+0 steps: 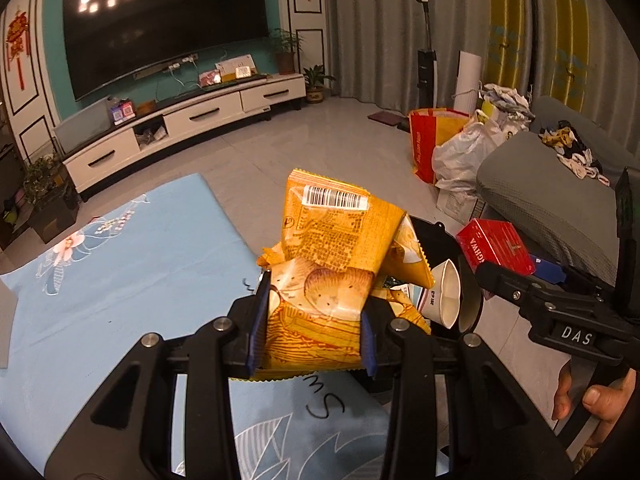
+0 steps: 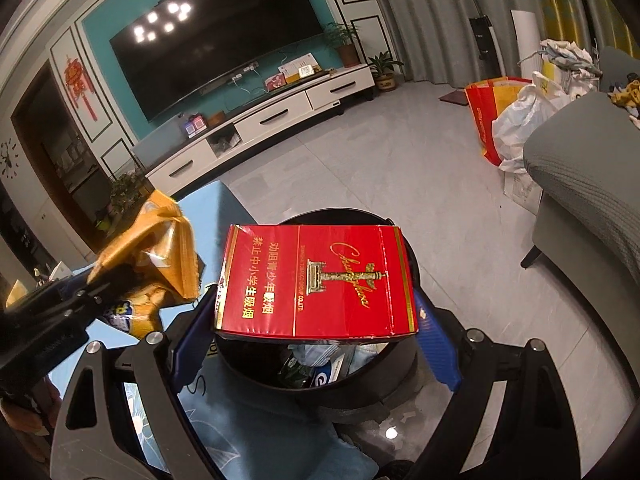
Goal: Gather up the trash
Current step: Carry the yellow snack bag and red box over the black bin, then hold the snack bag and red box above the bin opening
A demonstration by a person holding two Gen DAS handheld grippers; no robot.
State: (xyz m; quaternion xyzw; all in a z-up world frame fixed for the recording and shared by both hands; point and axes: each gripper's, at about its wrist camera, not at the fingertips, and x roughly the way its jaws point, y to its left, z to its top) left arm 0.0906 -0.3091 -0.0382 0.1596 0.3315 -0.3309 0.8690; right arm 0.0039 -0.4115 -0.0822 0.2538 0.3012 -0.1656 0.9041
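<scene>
In the left wrist view, the left gripper [image 1: 312, 320] has its jaws squeezed on a crinkled yellow snack bag [image 1: 332, 260], which sticks up between the blue pads. Under it lies a light blue cloth [image 1: 100, 280] with flowers on it. Just past the bag is a black trash bin [image 1: 444, 240], and a white paper cup [image 1: 444, 296] lies at its edge. On the right side of this view, the right gripper [image 1: 504, 276] holds a red box [image 1: 496, 248] near the bin, and a person's hand [image 1: 596, 400] grips its handle. Farther back are a gray sofa [image 1: 552, 192], a red shopping bag [image 1: 428, 140], a white plastic bag [image 1: 464, 156] and a big dark TV [image 1: 168, 28]. In the right wrist view, the right gripper [image 2: 316, 304] has its jaws wide, pressed on the two ends of the red box [image 2: 316, 280]. The box hangs right over the open trash bin [image 2: 412, 264], which has wrappers inside. To the left, the left gripper [image 2: 80, 300] holds the yellow snack bag [image 2: 160, 248] beside the bin, above the light blue cloth [image 2: 248, 432].
</scene>
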